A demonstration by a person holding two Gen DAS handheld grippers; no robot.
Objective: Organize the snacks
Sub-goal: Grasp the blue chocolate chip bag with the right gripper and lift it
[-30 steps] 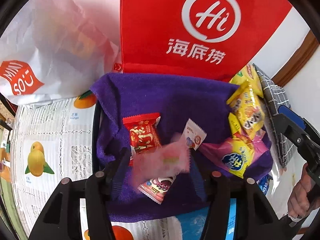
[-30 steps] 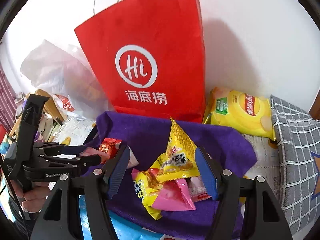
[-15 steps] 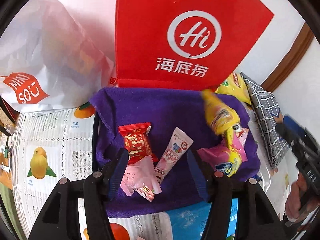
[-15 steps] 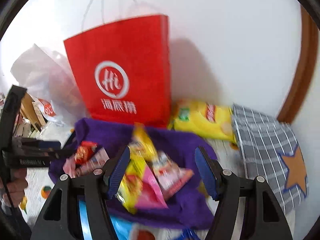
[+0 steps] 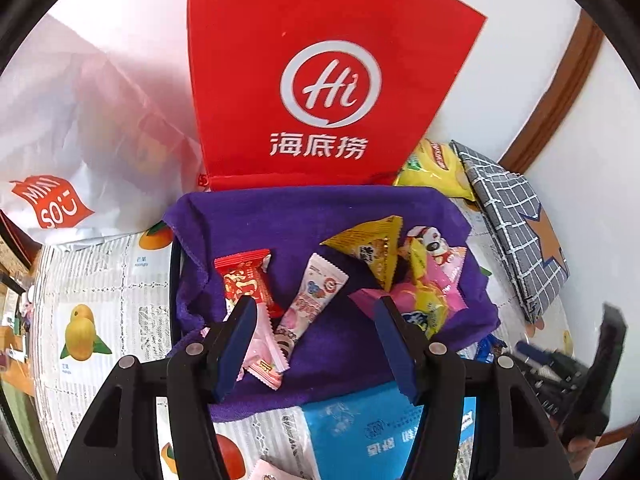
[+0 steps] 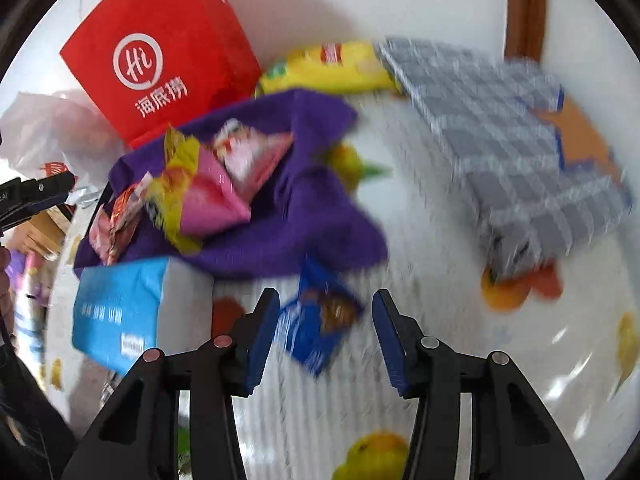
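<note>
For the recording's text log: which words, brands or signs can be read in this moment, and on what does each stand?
"Hi" in a white ring: red paper bag.
"海底捞": same bag, under the ring.
"MINI SO": red patch on the white plastic bag, partly creased.
Yellow chip bag: logo too small to read.
Blue packet: upside-down characters, too blurred.
Snack wrappers on the purple cloth: print too small.

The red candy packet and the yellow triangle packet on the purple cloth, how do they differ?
The red candy packet is a flat rectangle with crimped ends; the yellow triangle packet is puffed into a pyramid shape. The red one lies at the left of the purple cloth, apart from the heap; the yellow one leans against the pink and yellow packets at the right. Both are sealed and on the cloth.
</note>
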